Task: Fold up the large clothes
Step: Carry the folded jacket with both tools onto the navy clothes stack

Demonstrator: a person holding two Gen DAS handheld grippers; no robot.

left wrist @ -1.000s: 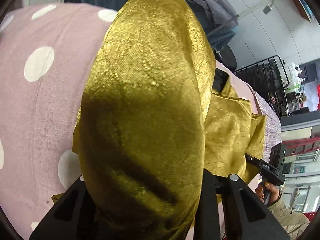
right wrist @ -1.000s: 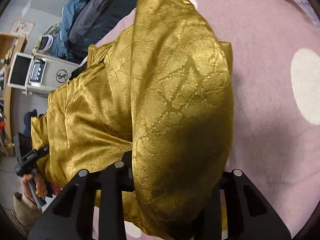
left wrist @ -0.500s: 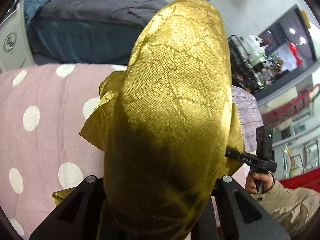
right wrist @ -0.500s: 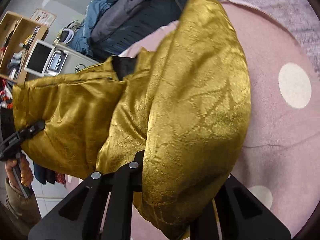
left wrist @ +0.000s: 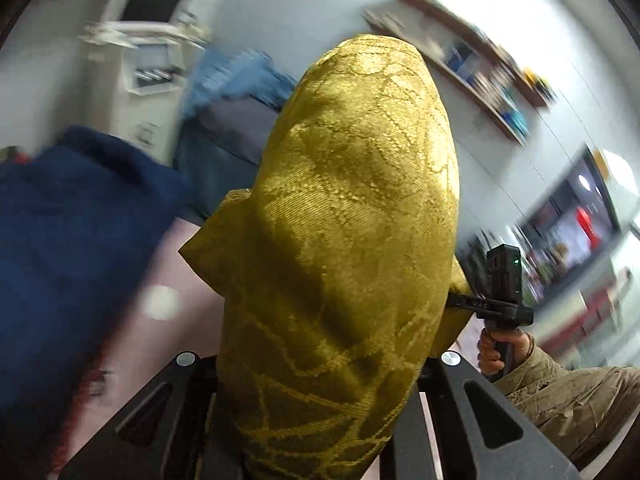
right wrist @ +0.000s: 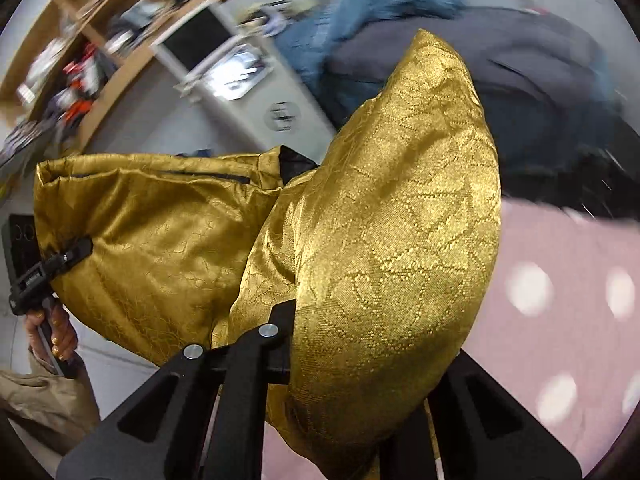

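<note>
Left wrist view: the left hand-held gripper is clamped narrow on a bunched edge of the gold brocade garment, which bulges up in front of the lens and hides the fingertips; beyond it, the right hand-held gripper bites the far edge of the same cloth, gripped by the person's hand in a tan sleeve. Below and to the left lies the pink spotted bed cover, with a dark blue heap at its far edge. Right wrist view: the right gripper is likewise pinched shut on the brocade, and the garment spans in the air across to the left gripper, a dark lining showing at its upper edge; it appears clear of the bed. Judged from this, the step is lifting the garment to spread it. Doing it well probably means keeping both grips firm, holding the two pinched edges level and taut between them, and lowering the cloth flat onto the bed cover without letting the slippery fabric slide or twist.
</note>
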